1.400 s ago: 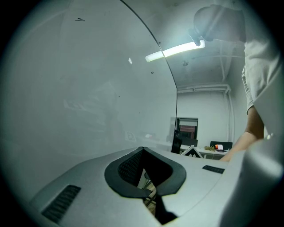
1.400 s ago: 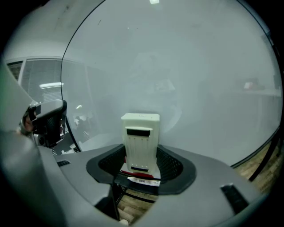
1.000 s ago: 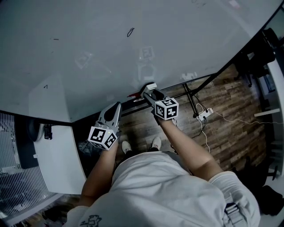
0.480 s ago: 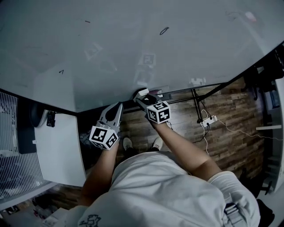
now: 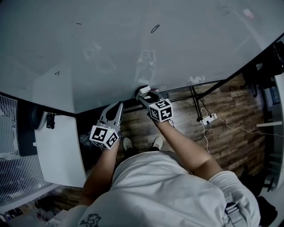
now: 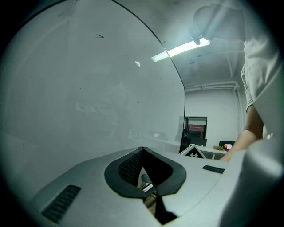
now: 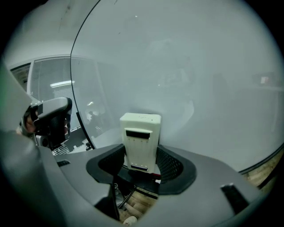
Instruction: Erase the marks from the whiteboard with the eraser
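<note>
The eraser (image 5: 143,91) is a white block standing upright in the right tongs (image 5: 144,95), which are clenched on its lower half; only its top end sticks out past the jaws, at the bottom edge of the whiteboard (image 5: 133,57). That is the main risk, to my eye. If the face is not flat to the board, a hard swipe could twist the block in the grip or knock it out onto the dark ledge (image 5: 177,90) or the wood floor (image 5: 230,133) below. The marks lie well apart from the eraser. A small loop (image 5: 155,29) sits at about 12 o'clock from it, a short dash (image 5: 78,23) at 11 and a tiny tick (image 5: 57,73) at 10, with fainter traces (image 5: 224,8) far off at 1 o'clock. Reaching them probably means long upward strokes, and a light pass could skip such thin lines. The board gives wide bare room upward and to both sides; only its lower edge is close. The left tongs (image 5: 117,105) are shut on nothing, hanging below the board at 8 o'clock from the eraser, near enough that a leftward sweep low on the board might brush them. A power strip (image 5: 207,118) and its cable lie on the floor at 4 o'clock, a trip hazard if the person steps that way.
</note>
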A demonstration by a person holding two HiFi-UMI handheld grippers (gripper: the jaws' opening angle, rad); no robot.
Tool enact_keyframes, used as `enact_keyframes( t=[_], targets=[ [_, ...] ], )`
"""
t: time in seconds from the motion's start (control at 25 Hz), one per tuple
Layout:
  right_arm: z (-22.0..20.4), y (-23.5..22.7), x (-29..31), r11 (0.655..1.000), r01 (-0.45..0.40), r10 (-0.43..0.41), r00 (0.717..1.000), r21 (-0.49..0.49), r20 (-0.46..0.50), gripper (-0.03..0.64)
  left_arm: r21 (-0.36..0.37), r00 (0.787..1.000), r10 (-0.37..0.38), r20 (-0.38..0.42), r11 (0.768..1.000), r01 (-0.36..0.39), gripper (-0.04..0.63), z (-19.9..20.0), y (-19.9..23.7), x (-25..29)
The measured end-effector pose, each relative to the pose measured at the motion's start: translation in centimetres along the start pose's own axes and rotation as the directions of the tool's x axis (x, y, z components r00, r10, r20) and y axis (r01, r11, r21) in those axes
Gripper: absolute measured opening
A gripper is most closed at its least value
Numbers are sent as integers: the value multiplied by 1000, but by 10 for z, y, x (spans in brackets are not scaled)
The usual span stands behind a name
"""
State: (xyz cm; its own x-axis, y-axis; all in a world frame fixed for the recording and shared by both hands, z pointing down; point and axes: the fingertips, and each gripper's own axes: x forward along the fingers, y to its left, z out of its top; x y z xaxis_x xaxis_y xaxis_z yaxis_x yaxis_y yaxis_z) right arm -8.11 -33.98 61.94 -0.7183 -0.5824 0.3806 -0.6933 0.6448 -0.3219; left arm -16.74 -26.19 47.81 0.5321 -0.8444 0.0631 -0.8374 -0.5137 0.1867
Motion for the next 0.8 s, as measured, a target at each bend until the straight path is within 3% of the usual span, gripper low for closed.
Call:
enact_keyframes(
  t=[0.44, 0.8],
  targets=[
    [15, -87, -60, 988, 149, -151, 987, 45, 56, 230, -13, 998, -69, -14, 998, 69, 6, -11, -34, 31],
    [13, -84, -59, 978, 186, -191, 980, 98, 53, 230, -12, 997, -75, -14, 997, 75, 6, -11, -31, 27]
  ],
)
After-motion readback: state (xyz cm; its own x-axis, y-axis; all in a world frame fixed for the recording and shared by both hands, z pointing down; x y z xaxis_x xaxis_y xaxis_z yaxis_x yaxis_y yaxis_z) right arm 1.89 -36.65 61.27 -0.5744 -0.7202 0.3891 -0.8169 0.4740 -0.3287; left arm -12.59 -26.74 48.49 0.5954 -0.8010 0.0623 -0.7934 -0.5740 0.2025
